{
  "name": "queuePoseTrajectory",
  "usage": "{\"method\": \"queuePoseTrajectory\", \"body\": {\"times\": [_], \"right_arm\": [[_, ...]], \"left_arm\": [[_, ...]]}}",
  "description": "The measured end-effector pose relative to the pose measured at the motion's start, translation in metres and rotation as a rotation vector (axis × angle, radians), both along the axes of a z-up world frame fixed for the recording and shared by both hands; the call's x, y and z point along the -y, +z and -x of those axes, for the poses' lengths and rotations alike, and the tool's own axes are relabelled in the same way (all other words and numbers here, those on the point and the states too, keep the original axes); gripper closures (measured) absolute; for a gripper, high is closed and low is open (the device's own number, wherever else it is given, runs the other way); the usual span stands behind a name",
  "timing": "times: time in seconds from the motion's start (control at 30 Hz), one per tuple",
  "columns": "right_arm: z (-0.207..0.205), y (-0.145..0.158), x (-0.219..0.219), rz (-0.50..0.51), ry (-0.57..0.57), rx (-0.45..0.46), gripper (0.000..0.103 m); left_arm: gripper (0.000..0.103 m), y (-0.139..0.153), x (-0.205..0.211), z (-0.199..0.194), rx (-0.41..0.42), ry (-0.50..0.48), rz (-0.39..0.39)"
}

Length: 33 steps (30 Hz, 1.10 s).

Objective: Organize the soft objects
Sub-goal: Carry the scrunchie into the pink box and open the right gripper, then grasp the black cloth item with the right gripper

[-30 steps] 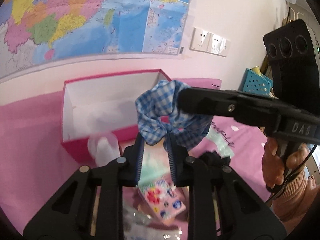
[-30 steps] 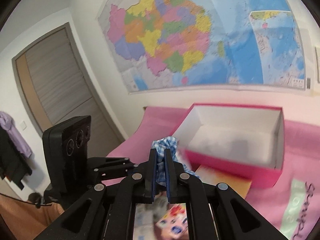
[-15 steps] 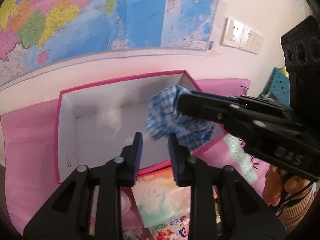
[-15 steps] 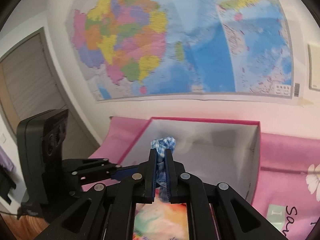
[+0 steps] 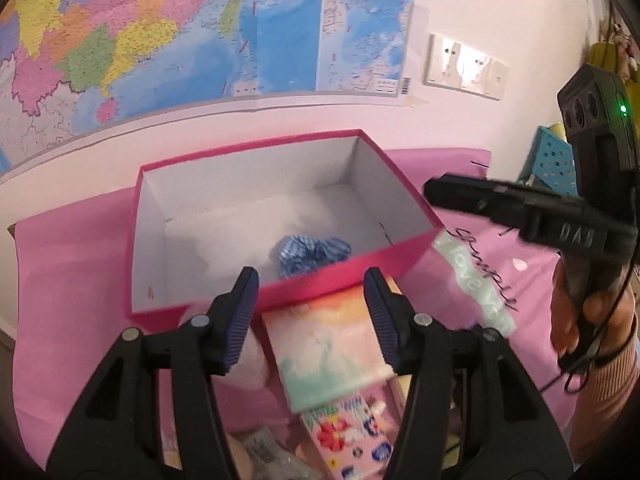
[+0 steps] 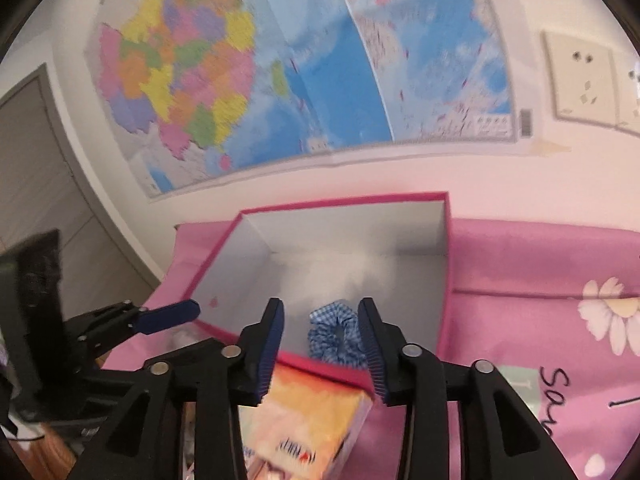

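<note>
A blue-and-white checked scrunchie lies loose on the white floor of the pink box, close to its near wall. My left gripper hangs just before that wall, its jaws opening with nothing between them. My right gripper hovers over the box's near edge, jaws also opening and empty, the scrunchie below them. In the left wrist view the right gripper reaches in from the right, held by a hand. A left gripper fingertip shows at the left of the right wrist view.
An orange and teal tissue pack and a floral pack lie before the box on a pink flowered cloth. A map and sockets are on the wall. A blue basket stands far right.
Both grippers held the scrunchie above the cloth a second ago. The left let go first, then the right, and the scrunchie dropped into the box. Both moved closer to the box.
</note>
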State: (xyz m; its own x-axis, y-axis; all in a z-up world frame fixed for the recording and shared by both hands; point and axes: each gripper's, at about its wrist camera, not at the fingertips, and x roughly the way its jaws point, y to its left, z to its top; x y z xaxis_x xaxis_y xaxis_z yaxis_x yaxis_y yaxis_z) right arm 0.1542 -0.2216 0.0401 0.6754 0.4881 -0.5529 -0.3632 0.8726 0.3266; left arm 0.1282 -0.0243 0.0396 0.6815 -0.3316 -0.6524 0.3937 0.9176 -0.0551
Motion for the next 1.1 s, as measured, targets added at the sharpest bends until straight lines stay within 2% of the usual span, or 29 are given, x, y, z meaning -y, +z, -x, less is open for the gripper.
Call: {"method": "queuePoseTrajectory", "body": {"times": [0.13, 0.27, 0.33, 0.47, 0.57, 0.67, 0.87, 1.1], "right_arm": [[0.018, -0.001, 0.022, 0.034, -0.067, 0.027, 0.044], [-0.007, -0.026, 0.039, 0.002, -0.120, -0.084, 0.043], [-0.021, -0.039, 0.038, -0.036, -0.093, -0.142, 0.044], [-0.026, -0.039, 0.017, -0.008, -0.075, -0.124, 0.042], [-0.029, -0.040, 0.001, -0.016, -0.012, -0.125, 0.044], [-0.025, -0.035, -0.004, 0.004, -0.033, -0.103, 0.044], [0.030, -0.015, 0.023, -0.007, 0.016, -0.059, 0.043], [0.095, -0.039, 0.044, 0.036, 0.071, -0.134, 0.041]], "left_arm": [[0.047, -0.002, -0.005, 0.017, 0.012, -0.004, 0.002], [0.047, -0.005, -0.009, 0.024, 0.004, -0.006, 0.016], [0.047, -0.006, -0.012, 0.027, 0.000, -0.003, 0.016], [0.047, -0.011, -0.016, 0.031, -0.011, 0.007, 0.025], [0.047, -0.015, -0.019, 0.034, -0.027, 0.009, 0.036], [0.047, -0.021, -0.016, 0.040, -0.050, -0.019, 0.046], [0.047, -0.027, 0.006, 0.054, -0.068, -0.135, 0.066], [0.046, -0.038, 0.030, 0.064, -0.119, -0.240, 0.076]]}}
